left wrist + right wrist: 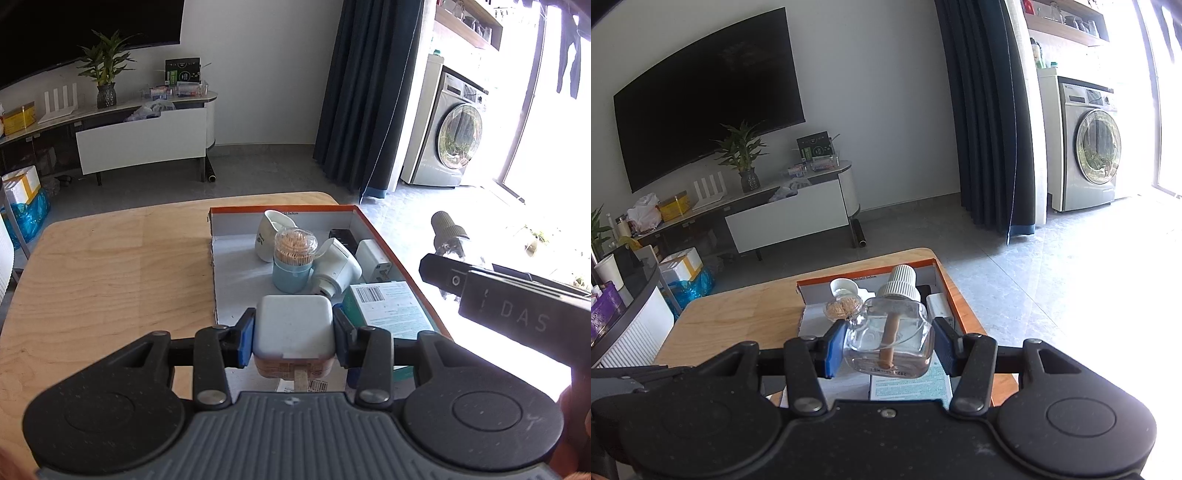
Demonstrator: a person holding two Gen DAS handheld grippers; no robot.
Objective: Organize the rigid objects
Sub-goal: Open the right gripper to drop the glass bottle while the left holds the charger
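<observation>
Between the blue pads of the left gripper (pixel 294 341) sits a white rounded box with a tan base (pixel 294 334); both pads press its sides, so the fingers are closed on it and it is held above the near end of the orange-rimmed tray (pixel 402 258). A tan strip hangs from the underside of the held box.

Right gripper (pixel 889 347): fingers about half open, clamped on a clear glass bottle (pixel 890 338) with a white ribbed cap (pixel 900 282) and a brown wick inside. Bottle is tilted, cap pointing away from the camera, held over the near right part of the tray. In the left wrist view the same bottle shows past the tray's right rim, just ahead of the right gripper's black body.

Tray contents, seen from the left wrist: a toothpick jar with blue base and clear domed lid (pixel 294 258), upright near the middle; a white cup (pixel 271 234) lying tilted behind it; a white cylindrical plug device (pixel 337 271) on its side just right of the jar; a white adapter (pixel 373 260) and a black item (pixel 341 236) toward the far right corner; a teal-and-white carton with a barcode (pixel 388 308) along the right wall, near end.

Tray rests on the right part of a light wooden table (pixel 103 277). Table's left half holds nothing visible.
</observation>
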